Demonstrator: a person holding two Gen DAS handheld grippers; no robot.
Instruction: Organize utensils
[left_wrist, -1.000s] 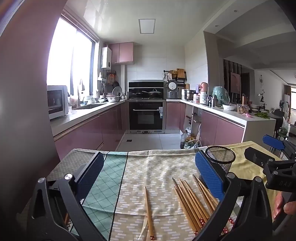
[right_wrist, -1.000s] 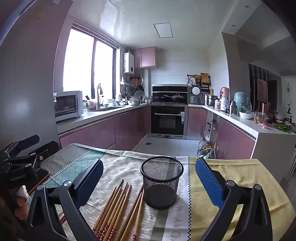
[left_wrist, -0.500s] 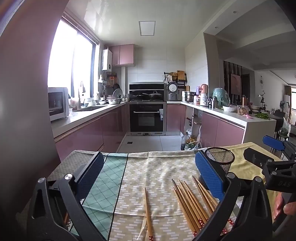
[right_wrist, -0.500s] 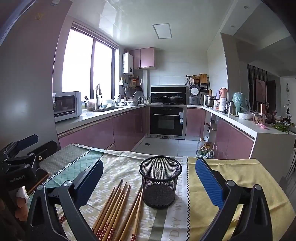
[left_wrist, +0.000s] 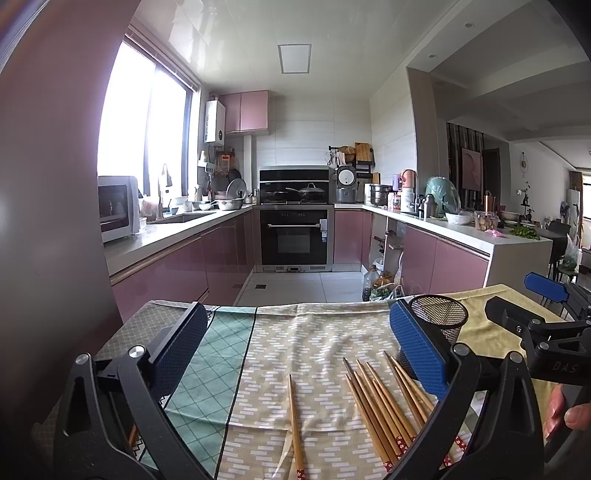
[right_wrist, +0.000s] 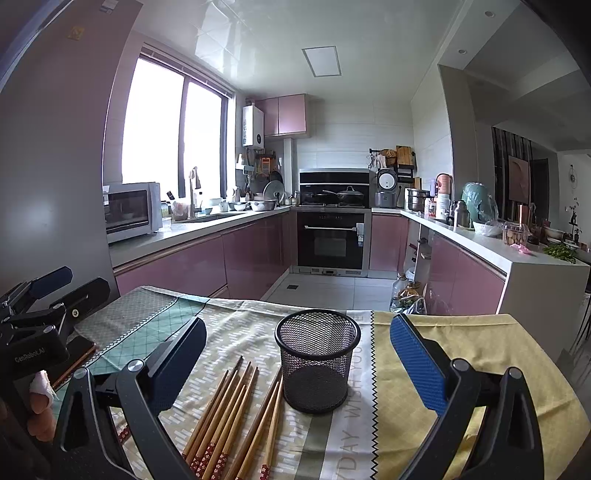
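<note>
Left gripper: jaws wide apart, empty, raised over the patterned tablecloth; unchanged from a second ago. Right gripper: jaws spread, empty, framing the black mesh cup, which stands upright, same spot as before. Chopsticks: bundle flat on the cloth just left of the cup, tips nearly touching its base. Single chopstick: lies apart, further left; none has shifted
</note>
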